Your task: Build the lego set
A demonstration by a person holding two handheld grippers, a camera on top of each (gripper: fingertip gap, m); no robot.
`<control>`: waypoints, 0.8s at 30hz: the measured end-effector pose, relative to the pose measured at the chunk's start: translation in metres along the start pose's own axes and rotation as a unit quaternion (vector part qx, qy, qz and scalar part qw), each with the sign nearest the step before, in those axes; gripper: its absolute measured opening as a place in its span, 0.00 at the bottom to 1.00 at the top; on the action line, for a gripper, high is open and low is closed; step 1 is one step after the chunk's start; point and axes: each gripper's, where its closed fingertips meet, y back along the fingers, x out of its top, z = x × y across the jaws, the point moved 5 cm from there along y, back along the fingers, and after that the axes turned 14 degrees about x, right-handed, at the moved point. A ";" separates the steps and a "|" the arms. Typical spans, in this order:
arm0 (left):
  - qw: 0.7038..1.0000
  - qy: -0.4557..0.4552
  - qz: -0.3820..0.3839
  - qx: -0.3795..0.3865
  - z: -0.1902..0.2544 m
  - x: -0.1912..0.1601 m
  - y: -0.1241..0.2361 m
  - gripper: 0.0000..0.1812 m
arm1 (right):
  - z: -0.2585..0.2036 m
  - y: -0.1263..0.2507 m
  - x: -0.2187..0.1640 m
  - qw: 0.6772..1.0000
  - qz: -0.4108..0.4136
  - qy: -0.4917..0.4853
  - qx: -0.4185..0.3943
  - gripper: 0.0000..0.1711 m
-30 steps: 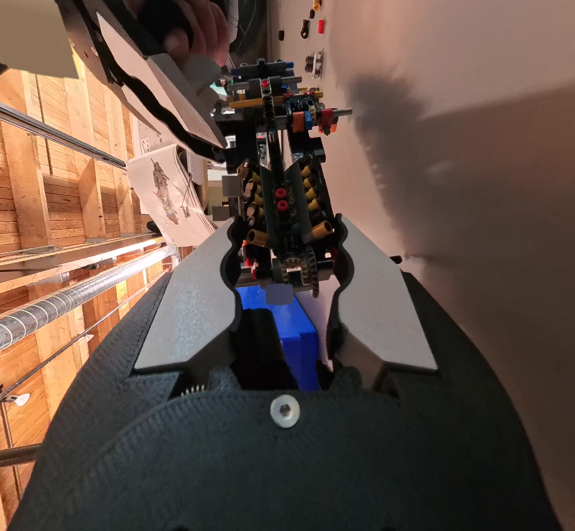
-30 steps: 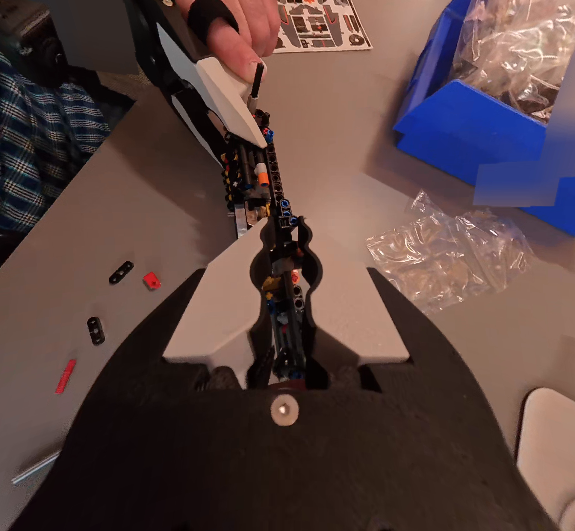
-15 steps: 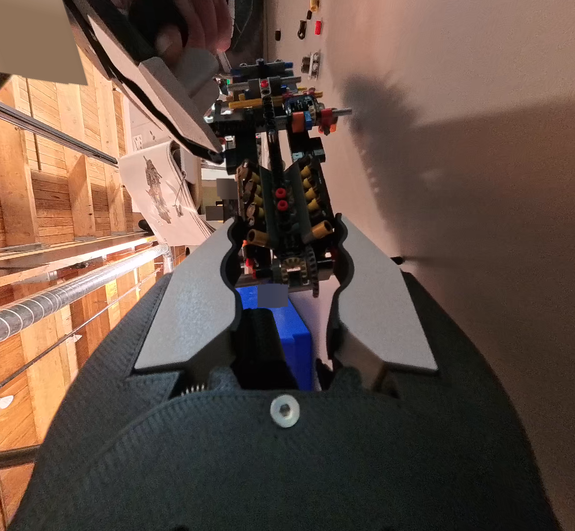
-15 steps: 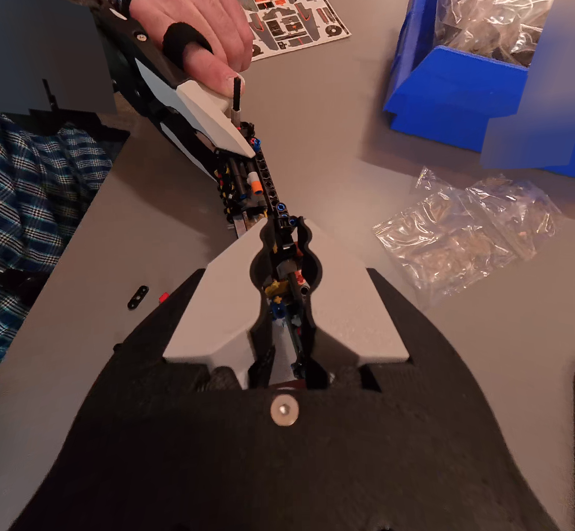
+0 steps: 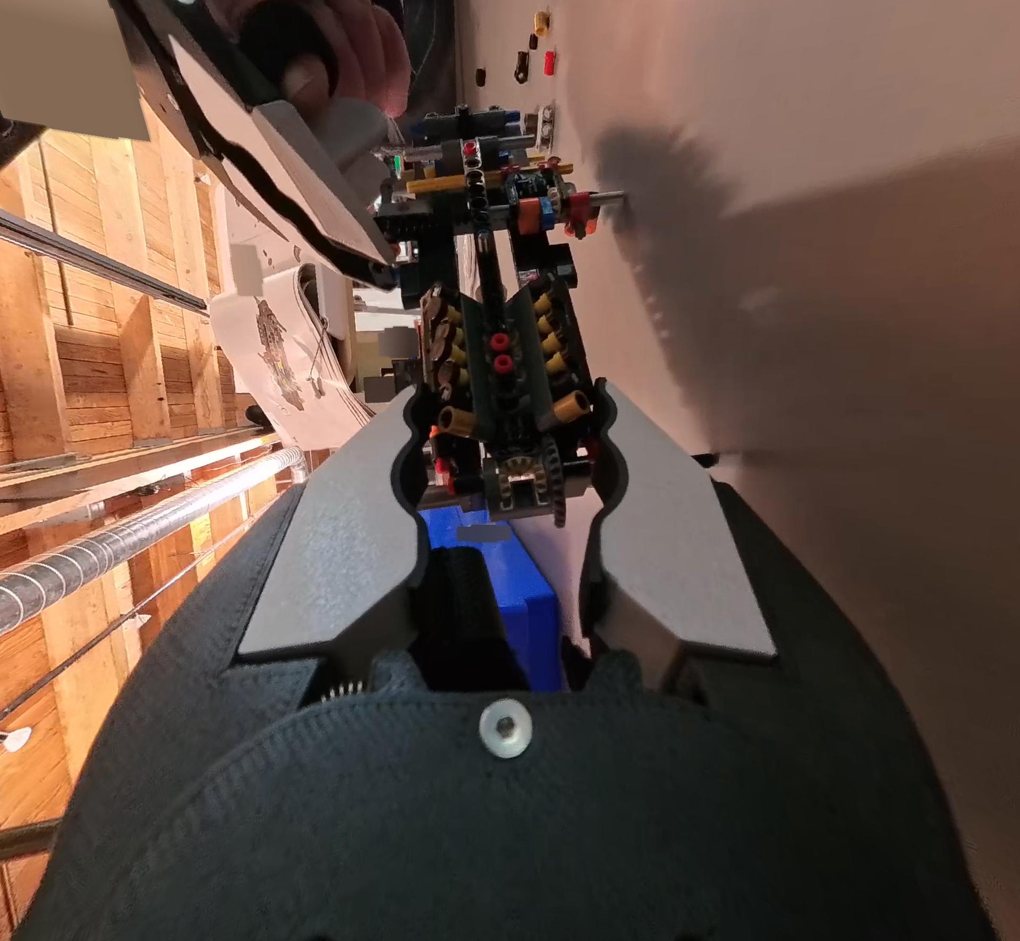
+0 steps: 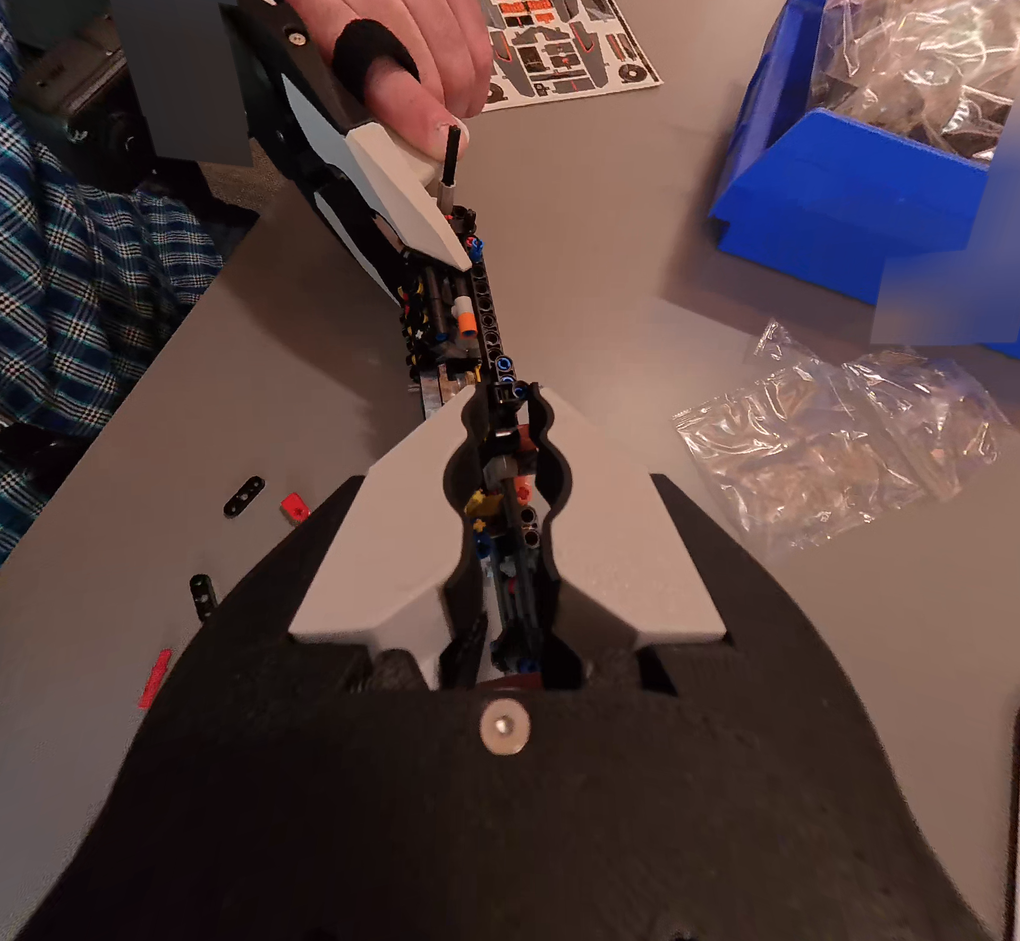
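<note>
A partly built lego model [image 5: 497,340] with a black frame, yellow engine cylinders and red pins is held in the air between both grippers. My left gripper [image 5: 508,401] is shut on its engine end, next to a dark gear. My right gripper [image 6: 506,396] is shut on the other end of the model [image 6: 469,318]. The right gripper [image 5: 381,263] shows at the upper left of the left wrist view, with a hand on it. The left gripper [image 6: 458,258] shows in the right wrist view. A black axle [image 6: 450,158] sticks up beside it.
A grey table [image 6: 607,252] lies below. A blue bin [image 6: 828,208] of plastic bags stands at the right, with a clear bag [image 6: 828,445] before it and a sticker sheet [image 6: 557,43] behind. Small black and red pieces [image 6: 243,495] lie at the left. More pieces [image 5: 530,65] show far off. Spacing between my two grippers at the tips: around 8 cm.
Both grippers keep their hold on the model. The model and the grippers have shifted and tilted slightly together above the table.
</note>
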 end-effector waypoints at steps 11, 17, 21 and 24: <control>1.000 -0.006 0.003 -0.008 -0.002 0.002 -0.001 0.32 | 0.000 0.003 -0.003 1.000 0.018 -0.003 0.024 0.06; 1.000 -0.003 -0.004 -0.026 -0.006 0.003 -0.001 0.32 | 0.003 0.005 -0.003 0.998 0.032 -0.032 0.046 0.06; 0.999 0.003 -0.011 -0.042 -0.009 0.004 -0.001 0.32 | 0.004 0.007 -0.005 0.997 0.042 -0.046 0.056 0.07; 0.999 0.001 -0.013 -0.049 -0.010 0.004 -0.002 0.32 | 0.005 0.007 -0.006 0.996 0.046 -0.055 0.060 0.07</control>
